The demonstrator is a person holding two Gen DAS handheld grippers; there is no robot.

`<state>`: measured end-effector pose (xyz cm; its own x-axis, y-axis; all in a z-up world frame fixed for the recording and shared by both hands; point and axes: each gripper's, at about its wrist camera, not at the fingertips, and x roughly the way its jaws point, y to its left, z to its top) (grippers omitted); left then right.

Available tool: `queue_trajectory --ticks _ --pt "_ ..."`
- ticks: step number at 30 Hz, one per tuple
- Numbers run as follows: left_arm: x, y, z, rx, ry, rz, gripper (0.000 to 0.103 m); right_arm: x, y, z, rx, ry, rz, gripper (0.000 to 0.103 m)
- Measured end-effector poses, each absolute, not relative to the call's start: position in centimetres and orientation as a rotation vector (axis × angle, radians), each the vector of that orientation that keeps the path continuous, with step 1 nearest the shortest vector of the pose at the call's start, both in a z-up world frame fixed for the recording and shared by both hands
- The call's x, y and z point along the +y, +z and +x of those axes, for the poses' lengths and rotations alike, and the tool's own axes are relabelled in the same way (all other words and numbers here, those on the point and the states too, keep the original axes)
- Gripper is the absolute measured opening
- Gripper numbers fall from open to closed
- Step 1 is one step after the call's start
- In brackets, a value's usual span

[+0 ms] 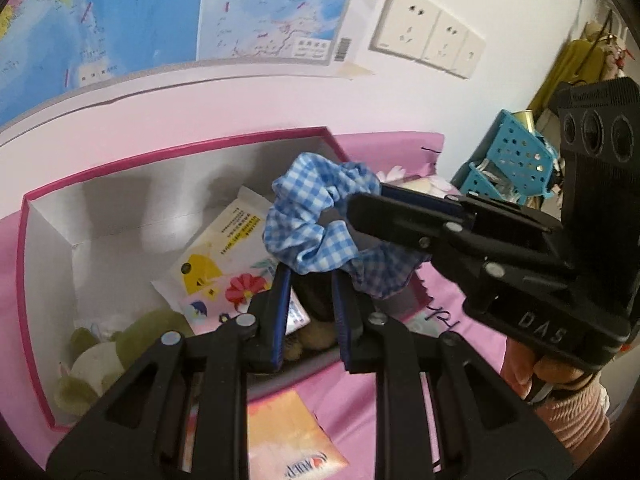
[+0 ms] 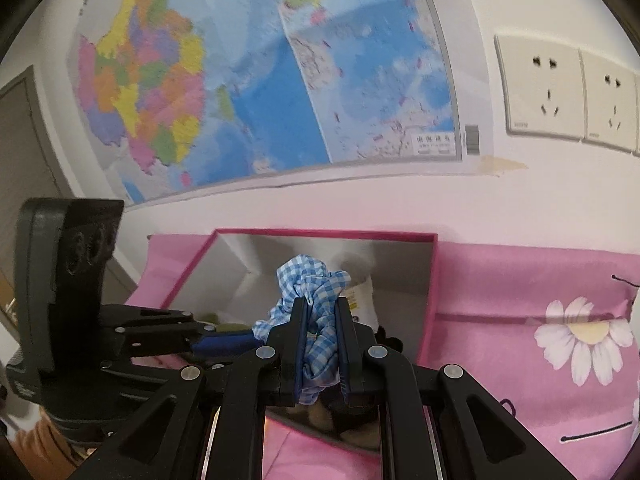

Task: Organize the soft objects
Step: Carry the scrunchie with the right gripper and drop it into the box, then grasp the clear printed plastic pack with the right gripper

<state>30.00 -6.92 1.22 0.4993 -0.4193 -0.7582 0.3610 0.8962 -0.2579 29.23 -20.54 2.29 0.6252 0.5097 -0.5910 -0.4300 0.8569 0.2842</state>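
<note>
A blue-and-white gingham scrunchie [image 1: 312, 216] [image 2: 308, 284] hangs in the air above an open white box with a pink rim [image 1: 160, 156] [image 2: 320, 234]. My right gripper [image 2: 320, 304] is shut on one side of it, the cloth bunched between its blue pads. In the left wrist view the right gripper [image 1: 366, 200] reaches in from the right. My left gripper [image 1: 310, 276] [image 2: 248, 340] is shut on the scrunchie's lower fold at its fingertips. A tissue packet [image 1: 224, 256], a green plush [image 1: 104, 356] and a brown plush [image 1: 316, 336] lie inside the box.
The box rests on a pink cloth with daisies [image 2: 520, 280] against a wall with a map [image 2: 280, 80] and sockets [image 1: 428, 36]. A blue perforated basket [image 1: 516, 156] stands at the right. An orange packet [image 1: 288, 432] lies in front of the box.
</note>
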Motion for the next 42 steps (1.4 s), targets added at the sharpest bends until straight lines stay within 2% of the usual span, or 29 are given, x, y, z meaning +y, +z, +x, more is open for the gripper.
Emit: queue_trajectory --ticks 2,6,11,12,16,18,21,27,42 --pt "-7.0 0.7 30.4 0.946 -0.447 -0.055 0.023 -20.4 1.7 29.9 0.729 0.500 0.101 0.019" --pt "-6.8 0.3 30.3 0.946 -0.429 -0.050 0.023 -20.4 1.2 30.2 0.735 0.434 0.059 0.031" --pt "-6.4 0.9 28.9 0.913 -0.421 -0.027 0.024 -20.9 1.6 29.7 0.713 0.392 0.054 0.033" --pt "-6.2 1.1 28.4 0.902 -0.417 -0.021 0.026 -21.1 1.8 29.4 0.708 0.396 0.063 0.033" --pt "-4.8 2.4 25.7 0.851 -0.454 -0.035 0.045 -21.6 3.0 27.1 0.674 0.444 0.089 0.034" --pt "-3.6 3.4 23.5 0.796 -0.456 -0.031 0.046 -21.8 3.7 24.9 0.664 0.520 0.120 0.035" --pt "-1.4 4.1 20.5 0.750 -0.458 -0.042 0.053 -21.5 4.1 22.0 0.663 0.625 0.138 0.037" --pt "3.2 3.0 14.9 0.744 -0.404 -0.066 0.053 -19.7 3.1 16.2 0.732 0.827 0.158 0.040" --pt "10.4 -5.6 5.9 0.934 -0.306 -0.203 0.053 -11.6 -3.1 7.0 1.006 1.077 0.088 0.040"
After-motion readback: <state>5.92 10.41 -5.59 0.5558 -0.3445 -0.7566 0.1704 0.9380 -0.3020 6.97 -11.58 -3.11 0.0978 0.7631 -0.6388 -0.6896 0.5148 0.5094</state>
